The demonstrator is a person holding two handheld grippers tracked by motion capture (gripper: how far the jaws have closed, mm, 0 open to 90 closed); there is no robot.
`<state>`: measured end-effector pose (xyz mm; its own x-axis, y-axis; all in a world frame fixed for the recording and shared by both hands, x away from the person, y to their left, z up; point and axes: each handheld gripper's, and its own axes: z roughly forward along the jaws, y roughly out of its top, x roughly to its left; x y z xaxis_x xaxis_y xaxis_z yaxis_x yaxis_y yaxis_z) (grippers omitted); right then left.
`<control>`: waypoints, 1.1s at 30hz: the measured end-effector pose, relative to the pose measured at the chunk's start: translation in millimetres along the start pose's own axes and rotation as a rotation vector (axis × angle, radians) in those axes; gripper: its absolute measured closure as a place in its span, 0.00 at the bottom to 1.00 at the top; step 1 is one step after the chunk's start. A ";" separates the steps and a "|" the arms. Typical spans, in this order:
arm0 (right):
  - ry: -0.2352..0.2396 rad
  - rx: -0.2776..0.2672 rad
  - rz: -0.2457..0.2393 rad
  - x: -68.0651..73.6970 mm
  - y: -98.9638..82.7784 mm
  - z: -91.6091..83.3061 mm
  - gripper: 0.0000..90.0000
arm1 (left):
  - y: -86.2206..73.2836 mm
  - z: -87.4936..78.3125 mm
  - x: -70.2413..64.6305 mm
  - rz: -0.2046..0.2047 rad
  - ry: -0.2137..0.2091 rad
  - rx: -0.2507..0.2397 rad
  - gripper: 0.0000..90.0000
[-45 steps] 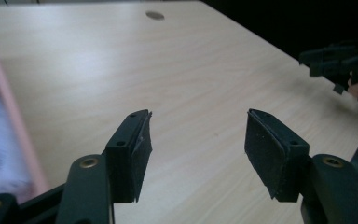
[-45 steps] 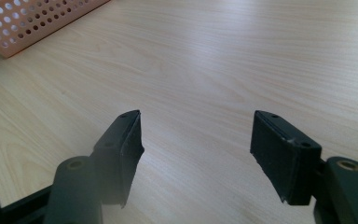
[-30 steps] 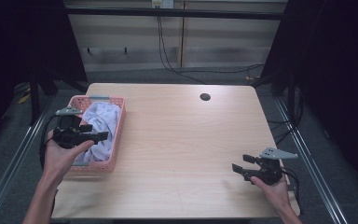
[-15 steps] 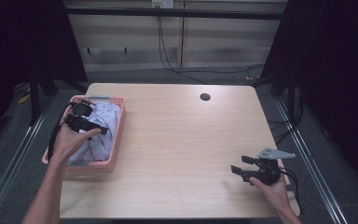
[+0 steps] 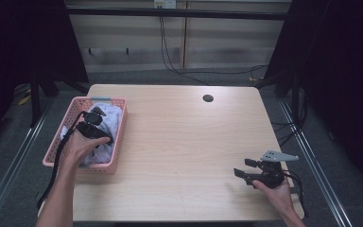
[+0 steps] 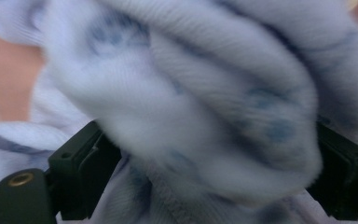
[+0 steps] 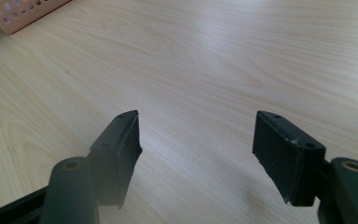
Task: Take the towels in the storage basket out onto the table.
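Right now your left claw (image 5: 96, 124) is down in the pink basket (image 5: 119, 142), jaws spread w/ pale blue-spotted cloth (image 6: 200, 107) bulging between them. Right claw (image 7: 196, 154) hangs open over bare desk (image 5: 184, 142), basket corner far ahead-left, desk edge close behind.

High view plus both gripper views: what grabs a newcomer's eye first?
The pink perforated plastic basket at the table's left edge, heaped with pale white-and-blue soft cloth, stands out first. The left gripper is pushed down into that heap, jaws spread wide with a fold bulging between them. The right gripper sits near the front right corner of the light wooden table, jaws open over bare wood.
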<state>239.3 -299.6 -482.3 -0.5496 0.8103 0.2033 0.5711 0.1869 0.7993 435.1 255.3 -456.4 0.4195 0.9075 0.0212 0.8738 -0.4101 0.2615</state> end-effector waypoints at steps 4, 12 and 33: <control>0.005 0.005 -0.003 0.4 -0.4 0.7 0.35 | 1.3 6.0 2.5 -0.023 -0.046 0.026 0.15; 0.008 0.014 -0.006 2.1 -0.9 1.3 0.36 | 1.8 5.1 3.9 0.001 -0.146 0.038 0.60; 0.015 0.012 -0.001 3.2 0.9 2.0 0.36 | -16.1 -57.9 32.7 -0.063 -0.163 -0.144 0.75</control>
<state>239.3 -295.7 -482.0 -0.5597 0.8014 0.2108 0.5773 0.1946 0.7930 420.5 296.9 -404.0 0.4097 0.8993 -0.1527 0.8604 -0.3253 0.3923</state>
